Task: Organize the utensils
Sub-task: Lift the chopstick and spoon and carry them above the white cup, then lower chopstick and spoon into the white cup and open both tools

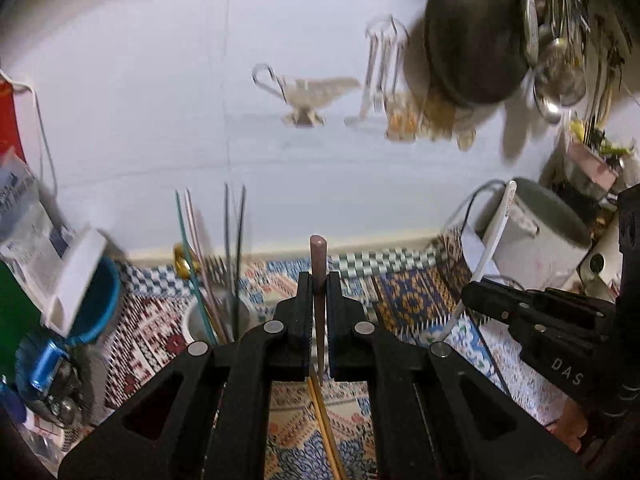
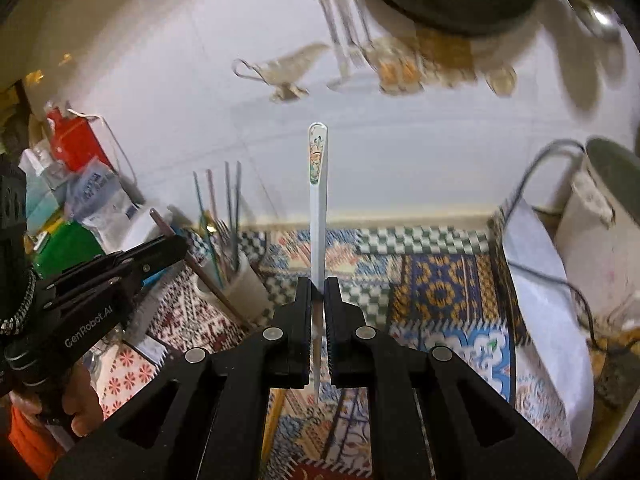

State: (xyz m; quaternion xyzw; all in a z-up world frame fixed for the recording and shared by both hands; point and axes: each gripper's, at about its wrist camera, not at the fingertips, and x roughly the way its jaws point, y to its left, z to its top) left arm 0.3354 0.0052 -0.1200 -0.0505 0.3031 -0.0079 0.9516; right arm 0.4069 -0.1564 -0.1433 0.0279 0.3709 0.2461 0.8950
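In the left wrist view my left gripper (image 1: 319,285) is shut on a thin brown stick-like utensil (image 1: 319,256) that points up and away. A yellow stick (image 1: 325,420) lies on the cloth below it. In the right wrist view my right gripper (image 2: 319,285) is shut on a long white utensil handle (image 2: 318,200) with a painted end. A white cup (image 1: 200,320) (image 2: 244,284) on the cloth holds several thin sticks and forks. Each gripper shows in the other's view: the right gripper (image 1: 474,292) with the white handle, the left gripper (image 2: 180,242) with the brown stick.
A patterned cloth (image 2: 440,288) covers the counter below a white tiled wall. A dark pan (image 1: 476,36) and metal ladles (image 1: 558,76) hang at the upper right. A white pot (image 2: 600,224) stands at the right; boxes, bags and a blue bowl (image 1: 102,304) crowd the left.
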